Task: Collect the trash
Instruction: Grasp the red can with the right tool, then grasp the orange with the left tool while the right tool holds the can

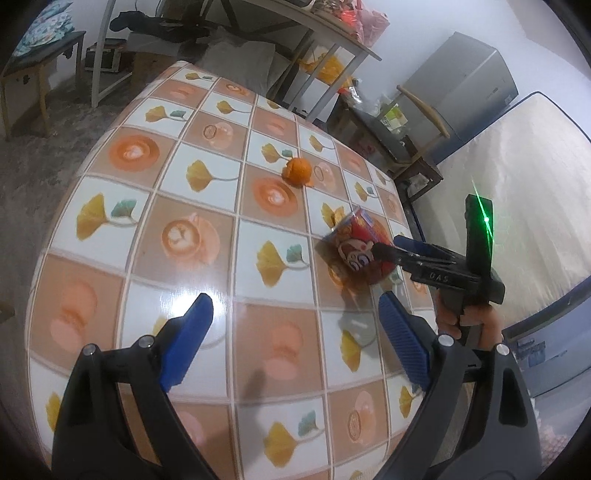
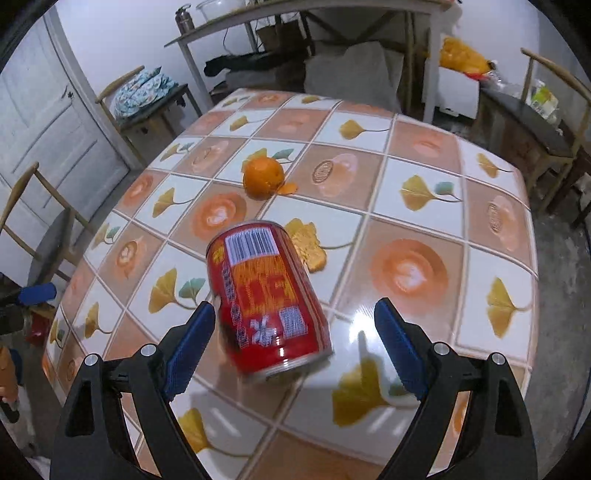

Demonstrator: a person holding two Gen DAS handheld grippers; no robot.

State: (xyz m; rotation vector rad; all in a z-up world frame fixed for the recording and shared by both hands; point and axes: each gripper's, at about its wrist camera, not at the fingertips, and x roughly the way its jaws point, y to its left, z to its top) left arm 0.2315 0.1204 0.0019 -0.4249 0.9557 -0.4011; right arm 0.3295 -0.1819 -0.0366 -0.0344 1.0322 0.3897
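Note:
A red drink can (image 2: 264, 299) lies tilted and blurred between the jaws of my right gripper (image 2: 295, 328), which stands open. The left pad (image 2: 192, 343) is at the can's side and the right pad is well apart from it. In the left wrist view the can (image 1: 354, 251) hangs just above the tiled table (image 1: 184, 236), at the fingers of the right gripper (image 1: 391, 251), with its shadow below. An orange (image 2: 263, 177) with a bit of peel sits farther back on the table (image 2: 406, 269); the left wrist view shows the orange (image 1: 297, 170) too. My left gripper (image 1: 295, 328) is open and holds nothing.
Wooden chairs (image 2: 40, 236) stand around the table, one bearing a folded cloth (image 2: 138, 92). A mattress (image 1: 517, 206) and a small grey fridge (image 1: 465, 77) are to the right. A desk (image 2: 295, 22) stands behind, and a white door (image 2: 44, 122) is at the left.

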